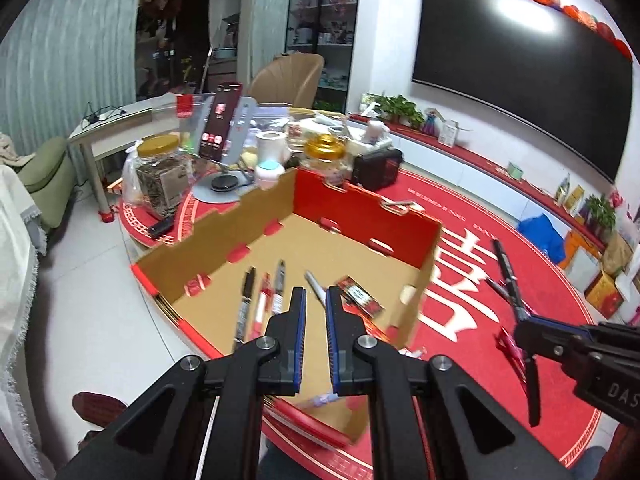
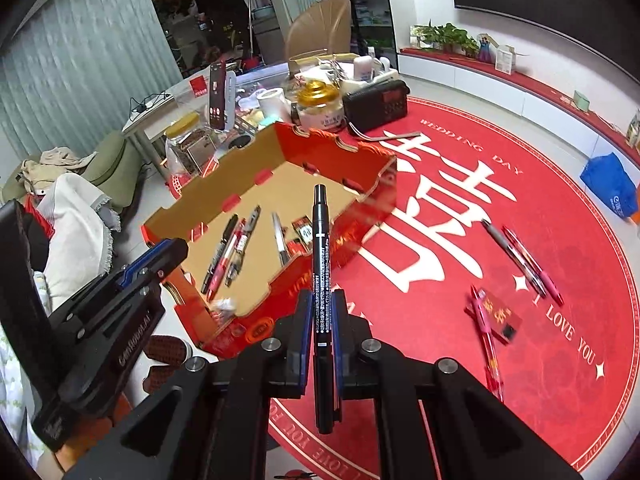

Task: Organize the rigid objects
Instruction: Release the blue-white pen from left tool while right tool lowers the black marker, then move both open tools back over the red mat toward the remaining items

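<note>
The right tool [image 2: 322,300] is clenched on a black marker pen with white print [image 2: 321,264], which points up the middle of the right wrist frame, its cap overlapping the near wall of the open cardboard box with red trim [image 2: 362,216]. The left tool [image 1: 316,300] hangs released (narrow gap, nothing between the fingers) over the box floor, lower centre of its frame, above several pens [image 1: 262,300]. At the right of the right wrist frame, open red round surface [image 2: 460,160] carries more pens [image 2: 520,258] and a small red packet [image 2: 496,314].
</note>
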`<action>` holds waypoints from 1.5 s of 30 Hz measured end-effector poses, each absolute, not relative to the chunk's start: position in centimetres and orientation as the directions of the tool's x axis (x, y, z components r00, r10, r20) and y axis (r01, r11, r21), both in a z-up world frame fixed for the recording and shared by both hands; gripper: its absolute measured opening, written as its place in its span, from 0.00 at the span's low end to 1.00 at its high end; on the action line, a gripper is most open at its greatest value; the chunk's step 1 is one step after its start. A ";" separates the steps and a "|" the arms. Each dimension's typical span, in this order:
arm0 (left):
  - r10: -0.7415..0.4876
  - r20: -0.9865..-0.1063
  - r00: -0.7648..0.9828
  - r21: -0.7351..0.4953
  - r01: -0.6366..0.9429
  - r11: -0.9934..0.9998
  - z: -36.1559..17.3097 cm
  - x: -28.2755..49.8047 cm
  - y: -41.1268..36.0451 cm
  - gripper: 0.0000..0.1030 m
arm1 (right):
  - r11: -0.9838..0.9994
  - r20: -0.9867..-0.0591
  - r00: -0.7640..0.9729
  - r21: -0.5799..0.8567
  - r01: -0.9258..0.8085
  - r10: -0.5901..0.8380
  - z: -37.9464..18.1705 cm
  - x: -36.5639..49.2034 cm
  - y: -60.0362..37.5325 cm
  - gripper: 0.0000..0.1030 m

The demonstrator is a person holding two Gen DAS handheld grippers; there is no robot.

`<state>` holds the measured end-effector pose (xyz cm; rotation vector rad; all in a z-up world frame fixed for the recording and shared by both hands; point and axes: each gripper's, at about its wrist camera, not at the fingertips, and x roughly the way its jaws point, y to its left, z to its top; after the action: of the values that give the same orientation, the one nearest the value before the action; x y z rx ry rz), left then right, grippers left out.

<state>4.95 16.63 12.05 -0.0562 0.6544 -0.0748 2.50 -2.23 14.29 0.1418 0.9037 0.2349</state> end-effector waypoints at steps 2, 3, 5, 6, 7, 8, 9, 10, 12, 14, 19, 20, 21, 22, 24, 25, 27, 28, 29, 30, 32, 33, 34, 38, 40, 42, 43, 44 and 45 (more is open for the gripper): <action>-0.071 -0.603 0.795 -0.066 0.040 0.997 12.2 5.5 17.2 0.10 | 0.964 -0.758 0.596 0.221 -0.150 0.267 14.4 3.0 -1.8 0.10; -0.063 -0.601 0.796 -0.061 0.032 0.998 12.3 5.8 17.6 0.10 | 0.963 -0.757 0.595 0.221 -0.155 0.269 14.5 3.1 -1.7 0.10; -0.061 -0.604 0.794 -0.074 0.021 0.997 12.3 6.3 18.1 0.10 | 0.962 -0.757 0.594 0.220 -0.163 0.274 14.5 3.8 -1.3 0.10; -0.061 -0.606 0.793 -0.082 0.014 0.997 12.2 6.6 18.5 0.10 | 0.961 -0.755 0.594 0.223 -0.166 0.278 14.5 4.1 -1.1 0.10; -0.056 -0.607 0.793 -0.080 0.008 0.997 12.2 6.8 18.6 0.10 | 0.960 -0.755 0.593 0.225 -0.167 0.280 14.5 4.3 -0.9 0.10; -0.049 -0.609 0.792 -0.075 0.004 0.997 12.1 7.0 18.8 0.10 | 0.958 -0.754 0.591 0.228 -0.171 0.285 14.5 4.7 -0.7 0.10; -0.047 -0.612 0.789 -0.073 0.002 0.997 12.0 7.2 18.9 0.10 | 0.957 -0.754 0.589 0.230 -0.176 0.290 14.5 4.9 -0.4 0.10; -0.045 -0.615 0.787 -0.071 0.002 0.997 11.9 7.4 18.9 0.10 | 0.956 -0.753 0.589 0.230 -0.182 0.293 14.5 5.3 0.0 0.10; -0.039 -0.622 0.782 -0.054 0.007 0.999 11.6 7.7 18.7 0.10 | 0.952 -0.754 0.581 0.233 -0.198 0.305 14.3 6.0 0.7 0.10; -0.035 -0.633 0.774 -0.036 0.015 0.999 11.1 8.1 18.3 0.10 | 0.949 -0.760 0.569 0.236 -0.208 0.314 13.9 6.8 1.6 0.10; -0.027 -0.670 0.742 -0.024 0.015 1.000 9.6 9.4 18.0 0.11 | 0.945 -0.782 0.534 0.225 -0.238 0.321 12.1 8.9 4.1 0.10; -0.030 -0.677 0.735 -0.025 0.018 1.000 9.4 9.6 18.0 0.12 | 0.944 -0.787 0.526 0.223 -0.244 0.322 11.7 9.2 4.5 0.10; -0.038 -0.690 0.722 -0.025 0.029 0.999 9.0 10.1 17.8 0.20 | 0.944 -0.792 0.521 0.218 -0.247 0.319 11.4 9.5 4.9 0.10; -0.029 -0.698 0.715 -0.016 0.026 1.000 8.6 10.4 17.7 0.40 | 0.946 -0.800 0.513 0.206 -0.250 0.310 10.8 9.9 5.4 0.10; 0.012 -0.704 0.711 0.001 -0.015 1.000 8.1 10.8 18.2 0.64 | 0.948 -0.814 0.497 0.200 -0.249 0.302 10.0 10.7 5.7 0.10; 0.020 -0.701 0.713 -0.008 -0.036 0.999 7.9 11.0 18.7 0.70 | 0.950 -0.816 0.497 0.194 -0.246 0.295 9.7 11.0 5.6 0.10; 0.014 -0.699 0.715 -0.037 -0.055 0.998 7.7 11.2 19.5 0.79 | 0.949 -0.821 0.491 0.187 -0.253 0.293 9.5 11.4 5.5 0.10; 0.021 -0.698 0.716 -0.036 -0.064 0.997 7.7 11.2 19.7 0.79 | 0.948 -0.823 0.489 0.176 -0.266 0.291 9.5 11.4 5.7 0.12; 0.043 -0.697 0.716 -0.024 -0.083 0.996 7.7 11.2 19.9 0.79 | 0.950 -0.824 0.493 0.159 -0.269 0.278 9.5 11.5 5.7 0.23; 0.103 -0.701 0.706 0.010 -0.134 0.991 7.6 11.4 20.1 0.80 | 0.955 -0.826 0.503 0.135 -0.264 0.256 9.6 11.4 5.8 0.32; 0.143 -0.724 0.675 0.033 -0.173 0.984 7.3 11.7 20.6 0.84 | 0.970 -0.809 0.552 0.088 -0.227 0.203 10.1 11.2 5.2 0.84; 0.122 -0.735 0.667 0.013 -0.166 0.986 7.2 11.8 21.0 0.85 | 0.972 -0.792 0.575 0.090 -0.218 0.203 10.4 10.9 4.9 0.93; 0.097 -0.738 0.667 -0.015 -0.160 0.987 7.1 11.6 21.2 0.88 | 0.969 -0.773 0.594 0.108 -0.224 0.223 10.8 10.6 4.6 0.95; 0.078 -0.706 0.703 -0.040 -0.149 0.988 7.7 10.2 20.8 1.00 | 0.966 -0.764 0.600 0.120 -0.228 0.237 11.7 9.4 3.8 0.95; 0.041 -0.698 0.715 -0.063 -0.118 0.991 8.0 9.5 20.3 1.00 | 0.969 -0.765 0.600 0.132 -0.209 0.234 11.7 8.5 2.9 0.95; 0.027 -0.699 0.714 -0.058 -0.095 0.994 8.5 8.7 19.5 1.00 | 0.969 -0.772 0.588 0.168 -0.179 0.243 11.3 7.5 1.7 0.95; 0.023 -0.703 0.711 -0.054 -0.085 0.995 8.6 8.3 19.1 1.00 | 0.967 -0.779 0.574 0.200 -0.157 0.254 11.1 6.9 0.8 0.95; 0.009 -0.704 0.710 -0.060 -0.073 0.996 8.8 7.9 18.7 1.00 | 0.965 -0.782 0.564 0.222 -0.142 0.263 10.8 6.4 0.1 0.95; -0.012 -0.705 0.709 -0.072 -0.055 0.996 9.1 7.3 18.3 1.00 | 0.962 -0.785 0.557 0.243 -0.126 0.271 10.6 5.8 -0.5 0.95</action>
<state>7.34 18.33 9.06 -0.0901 0.7822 0.0239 5.75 -0.52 10.58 0.1661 0.9529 0.2355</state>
